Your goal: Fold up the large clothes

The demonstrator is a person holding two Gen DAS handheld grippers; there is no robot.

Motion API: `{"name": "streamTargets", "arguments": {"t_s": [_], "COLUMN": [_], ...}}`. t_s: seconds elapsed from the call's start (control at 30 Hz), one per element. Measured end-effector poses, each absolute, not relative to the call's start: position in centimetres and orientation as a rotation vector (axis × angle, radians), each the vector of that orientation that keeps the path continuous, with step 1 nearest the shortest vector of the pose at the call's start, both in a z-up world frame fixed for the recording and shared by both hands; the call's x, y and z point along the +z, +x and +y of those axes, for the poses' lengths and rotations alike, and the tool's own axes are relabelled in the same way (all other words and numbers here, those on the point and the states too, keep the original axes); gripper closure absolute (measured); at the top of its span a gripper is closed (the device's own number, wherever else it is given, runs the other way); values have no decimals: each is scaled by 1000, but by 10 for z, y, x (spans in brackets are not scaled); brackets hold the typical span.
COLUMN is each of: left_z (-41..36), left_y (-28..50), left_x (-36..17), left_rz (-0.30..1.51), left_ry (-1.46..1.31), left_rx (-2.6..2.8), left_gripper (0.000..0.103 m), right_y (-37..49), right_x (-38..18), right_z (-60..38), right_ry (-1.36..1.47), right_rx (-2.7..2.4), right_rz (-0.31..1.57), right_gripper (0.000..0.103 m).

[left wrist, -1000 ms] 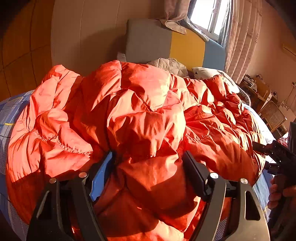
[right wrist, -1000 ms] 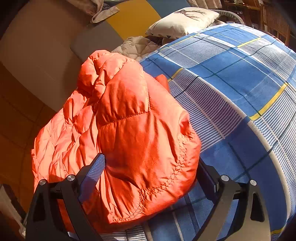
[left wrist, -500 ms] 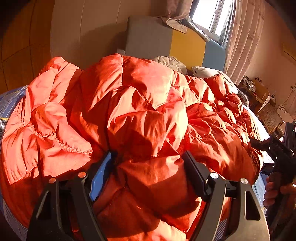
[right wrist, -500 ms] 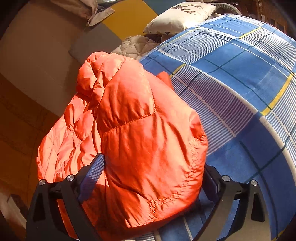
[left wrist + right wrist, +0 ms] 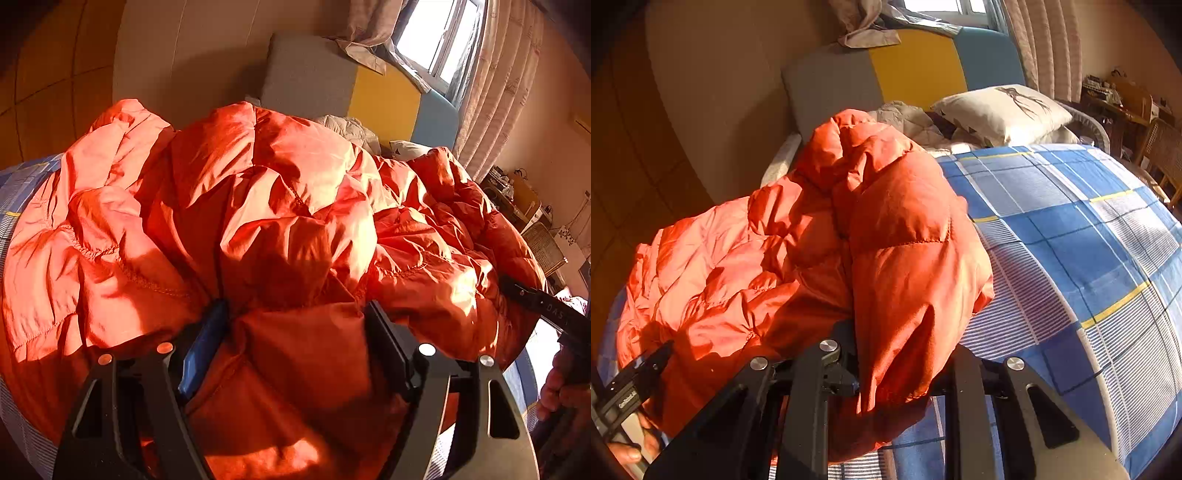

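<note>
An orange puffer jacket (image 5: 288, 229) lies bunched on the bed (image 5: 1071, 236), which has a blue checked sheet with white and yellow lines; the jacket covers the side of the bed that is nearer to the wall, and it reaches up toward the headboard (image 5: 916, 66), which is grey, yellow and light blue.

The left gripper (image 5: 295, 343) has its two fingers on both sides of a thick padded fold at the near edge of the jacket; the fingers stand apart only by the thickness of this fold, and the cloth fills the whole gap, so the gripper is pinching the jacket; one finger carries a blue pad (image 5: 203, 350).

The right gripper (image 5: 905, 365) is also closed on the jacket; a rounded quilted part hangs between its fingers and falls over them toward the camera; the sheet is bare on the side of this gripper away from the wall.

In the left wrist view the right gripper shows at the right border with the person's fingers (image 5: 557, 387) around its handle; in the right wrist view the left gripper shows in the lower left corner.

A white pillow (image 5: 1001, 110) lies at the head of the bed, beside a grey quilted blanket (image 5: 905, 118); curtains (image 5: 498, 85) hang beside the window (image 5: 432, 33).
</note>
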State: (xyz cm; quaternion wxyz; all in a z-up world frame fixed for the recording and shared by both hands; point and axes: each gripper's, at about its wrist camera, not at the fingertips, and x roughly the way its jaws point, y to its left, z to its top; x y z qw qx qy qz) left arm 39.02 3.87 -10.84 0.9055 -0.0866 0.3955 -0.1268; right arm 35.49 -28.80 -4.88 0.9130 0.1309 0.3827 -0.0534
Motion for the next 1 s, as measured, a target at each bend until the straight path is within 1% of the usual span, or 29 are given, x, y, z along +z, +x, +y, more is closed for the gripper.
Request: {"name": "streamTargets", "arguments": {"t_s": [0.27,0.43,0.53,0.7,0.87,0.9,0.93,1.0], "left_z": [43,19,4,20,38,41,45,51], "left_y": [372,345,328,315,299,298,298,309], "left_x": [-110,-107,-102,-88,-67,-63,-60,-62], "left_rz": [828,842,839,800,727,717,713,731], "left_ry": [-241,-262,-235,-236,-176,-157,-135,-90], "left_rx": [-270,-340,-382,-348,-313,-293,-266,-216], "left_gripper": [34,37,41,41,41,39,37,38], "right_y": [322,296,281,261,263,264,265,265], "right_x": [-13,6,9,-1,5,5,5,7], "right_z": [-285,-301,-318,-325,-313,-313,-312,-306], "right_ry": [147,27,-27,-80,-80,-84,-97,-120], "right_rx": [-50,-45,-68,-99,-124,-131,-137,-136], "right_rz": [707,678,672,687,653,652,652,644], "right_gripper": [91,91,91,91,91,92,91,92]}}
